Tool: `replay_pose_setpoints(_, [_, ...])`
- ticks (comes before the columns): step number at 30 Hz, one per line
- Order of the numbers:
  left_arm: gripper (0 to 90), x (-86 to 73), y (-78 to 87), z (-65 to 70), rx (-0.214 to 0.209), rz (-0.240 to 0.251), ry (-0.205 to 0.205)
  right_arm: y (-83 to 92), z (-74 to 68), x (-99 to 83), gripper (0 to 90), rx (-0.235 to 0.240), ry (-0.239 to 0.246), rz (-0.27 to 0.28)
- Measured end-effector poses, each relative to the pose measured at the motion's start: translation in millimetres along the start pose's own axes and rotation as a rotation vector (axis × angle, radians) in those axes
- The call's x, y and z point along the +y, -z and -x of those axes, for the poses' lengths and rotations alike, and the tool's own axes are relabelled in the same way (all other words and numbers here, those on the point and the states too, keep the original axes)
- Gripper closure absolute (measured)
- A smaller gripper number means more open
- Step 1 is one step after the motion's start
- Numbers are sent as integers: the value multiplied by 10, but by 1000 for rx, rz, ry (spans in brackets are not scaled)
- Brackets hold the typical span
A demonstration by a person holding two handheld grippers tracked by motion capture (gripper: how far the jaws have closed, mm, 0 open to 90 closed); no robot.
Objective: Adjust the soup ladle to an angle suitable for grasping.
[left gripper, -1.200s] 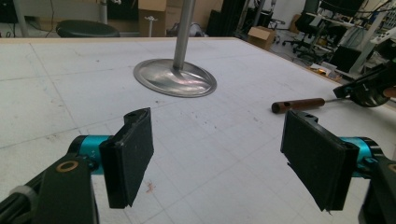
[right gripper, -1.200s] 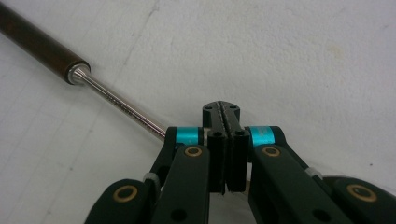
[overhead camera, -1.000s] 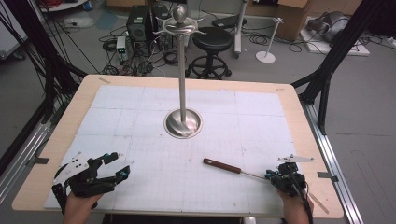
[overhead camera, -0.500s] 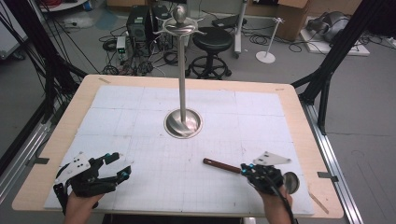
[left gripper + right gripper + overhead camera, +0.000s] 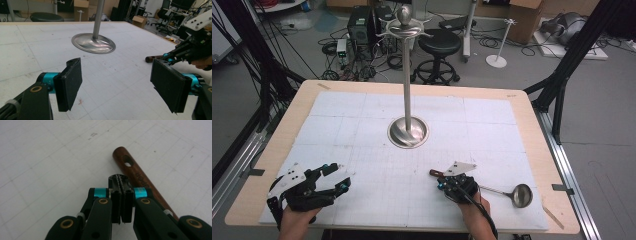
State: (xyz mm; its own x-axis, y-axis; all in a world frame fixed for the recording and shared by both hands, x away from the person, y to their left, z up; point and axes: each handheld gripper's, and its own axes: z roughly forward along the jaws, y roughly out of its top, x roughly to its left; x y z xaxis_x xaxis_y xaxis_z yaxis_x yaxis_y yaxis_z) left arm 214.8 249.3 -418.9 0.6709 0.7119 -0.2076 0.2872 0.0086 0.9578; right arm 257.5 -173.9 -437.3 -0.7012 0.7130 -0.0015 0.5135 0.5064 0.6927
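A ladle lies on the white mat at the front right, its brown wooden handle [image 5: 434, 173] pointing left and its steel bowl [image 5: 522, 195] to the right. My right gripper [image 5: 451, 184] hovers over the handle. In the right gripper view its jaws are pressed together [image 5: 120, 181] with nothing between them, and the wooden handle [image 5: 135, 175], with a hanging hole in its end, lies just to their right. My left gripper [image 5: 334, 179] rests at the front left with its jaws wide open and empty [image 5: 117, 82].
A tall steel stand with hooks at its top rises from a round base [image 5: 408, 132] at the middle of the mat; its base [image 5: 93, 43] lies ahead of the left gripper. The wooden table edge [image 5: 532, 125] frames the mat. Stools and cables lie beyond the table.
My right gripper has moved left from the table's right front corner to above the ladle's wooden handle, which uncovers the ladle's bowl. The left gripper has stayed put.
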Motion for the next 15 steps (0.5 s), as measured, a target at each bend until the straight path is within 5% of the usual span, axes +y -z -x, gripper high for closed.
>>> replay_pose_setpoints(15, [258, 1, -6, -5, 0, 2, 3, -173, 103, 149, 893, -86, -33, -4])
